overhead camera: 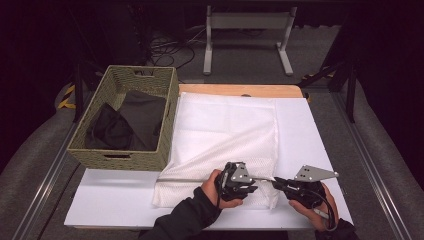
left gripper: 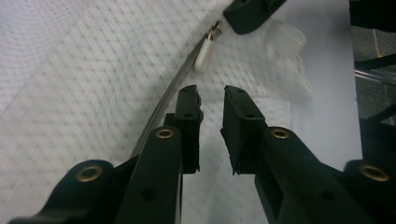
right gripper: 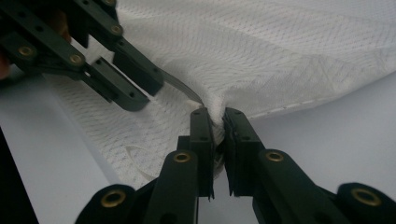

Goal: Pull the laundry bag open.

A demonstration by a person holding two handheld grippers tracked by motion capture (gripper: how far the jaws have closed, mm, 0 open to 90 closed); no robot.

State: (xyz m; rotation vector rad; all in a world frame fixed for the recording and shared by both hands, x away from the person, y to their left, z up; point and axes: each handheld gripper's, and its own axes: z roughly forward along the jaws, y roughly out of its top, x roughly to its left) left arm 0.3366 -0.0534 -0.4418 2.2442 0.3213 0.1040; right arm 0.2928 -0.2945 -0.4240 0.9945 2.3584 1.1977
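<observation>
A white mesh bag (overhead camera: 225,130) lies flat on the white table top (overhead camera: 305,125). Its grey zipper (overhead camera: 200,178) runs along the near side. My right gripper (right gripper: 215,114) is shut on a bunched bit of the bag's fabric at the zipper's right end (overhead camera: 275,181). My left gripper (left gripper: 211,93) hovers just left of it (overhead camera: 254,188), its jaws narrowly apart with mesh showing below the gap. The zipper band (left gripper: 163,102) passes along the outside of one jaw. The white zipper pull (left gripper: 204,53) lies ahead of the fingertips, near the right gripper's tip (left gripper: 247,14).
A woven green basket (overhead camera: 170,100) holding dark clothes (overhead camera: 130,120) stands at the table's left, touching the bag's left edge. A wooden board (overhead camera: 240,90) shows behind the bag. A grey metal stand (overhead camera: 247,22) is on the floor beyond.
</observation>
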